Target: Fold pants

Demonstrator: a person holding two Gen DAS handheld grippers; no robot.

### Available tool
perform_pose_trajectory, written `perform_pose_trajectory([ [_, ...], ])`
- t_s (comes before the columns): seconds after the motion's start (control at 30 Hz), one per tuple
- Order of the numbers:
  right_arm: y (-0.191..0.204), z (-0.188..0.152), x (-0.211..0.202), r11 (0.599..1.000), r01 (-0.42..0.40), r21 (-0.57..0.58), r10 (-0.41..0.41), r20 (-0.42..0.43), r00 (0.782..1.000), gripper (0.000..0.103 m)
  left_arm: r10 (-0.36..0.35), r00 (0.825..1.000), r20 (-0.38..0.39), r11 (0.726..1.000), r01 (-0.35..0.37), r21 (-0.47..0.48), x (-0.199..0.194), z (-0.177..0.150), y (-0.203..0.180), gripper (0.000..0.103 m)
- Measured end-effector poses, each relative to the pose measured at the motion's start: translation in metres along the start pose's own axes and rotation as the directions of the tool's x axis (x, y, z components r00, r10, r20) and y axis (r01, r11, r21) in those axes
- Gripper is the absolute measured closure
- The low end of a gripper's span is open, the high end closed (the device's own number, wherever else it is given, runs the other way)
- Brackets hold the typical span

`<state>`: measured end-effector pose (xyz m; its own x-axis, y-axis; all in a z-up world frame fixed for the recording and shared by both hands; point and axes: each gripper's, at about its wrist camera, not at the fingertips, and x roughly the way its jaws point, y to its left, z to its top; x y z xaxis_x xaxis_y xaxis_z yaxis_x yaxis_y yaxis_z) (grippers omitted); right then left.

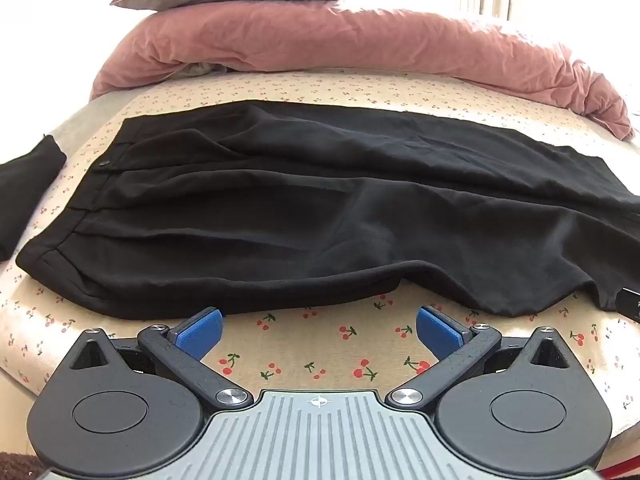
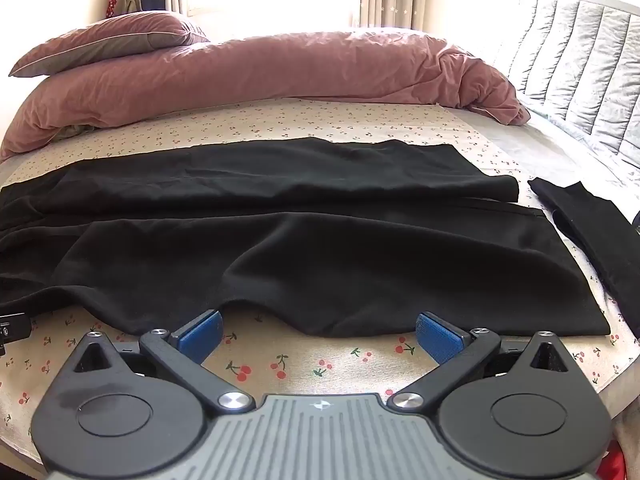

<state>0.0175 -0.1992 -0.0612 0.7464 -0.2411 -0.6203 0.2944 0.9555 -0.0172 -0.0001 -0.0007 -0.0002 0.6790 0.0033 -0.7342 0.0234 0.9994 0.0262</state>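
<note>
left wrist view: the left gripper (image 1: 319, 330) has its jaws spread wide, nothing between the blue pads (image 1: 201, 334) but bare sheet (image 1: 304, 356). the tips sit just short of the near hem of the pants (image 1: 304, 216), not touching the cloth as far as can be seen. no brand or writing can be read on the gripper body; only a small crosshair mark shows on its ribbed grey plate.

right wrist view: the right gripper (image 2: 319, 332) is likewise wide open and empty, its pads (image 2: 438, 336) just beside the near edge of the pants (image 2: 304, 240); whether the left pad brushes the hem cannot be told.

the pants are black and lie flat across the cherry-print sheet, waistband with a dark button (image 1: 103, 163) toward the left end, the leg ends toward the right. the near edge is wavy and rumpled, the far leg lies partly over the near one.

beyond the pants, along their far side, lies a rolled pink duvet (image 2: 256, 76) with a pillow (image 2: 108, 42) on its left end. another black garment (image 2: 596, 236) lies on the sheet just off the leg ends, apart from the pants. a further black piece (image 1: 28, 196) lies off the waistband end. a small black device (image 2: 12, 330) sits at the near edge of the pants, its marking too small to read.
</note>
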Motion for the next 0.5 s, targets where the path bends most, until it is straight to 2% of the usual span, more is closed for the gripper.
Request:
perform_pose_trajectory([
  [0.5, 0.000, -0.001, 0.009, 1.000, 0.028, -0.011, -0.028, -0.011, 1.000, 0.000, 0.002, 1.000, -0.002, 1.000, -0.002, 0.002, 0.002, 0.002, -0.003, 0.000],
])
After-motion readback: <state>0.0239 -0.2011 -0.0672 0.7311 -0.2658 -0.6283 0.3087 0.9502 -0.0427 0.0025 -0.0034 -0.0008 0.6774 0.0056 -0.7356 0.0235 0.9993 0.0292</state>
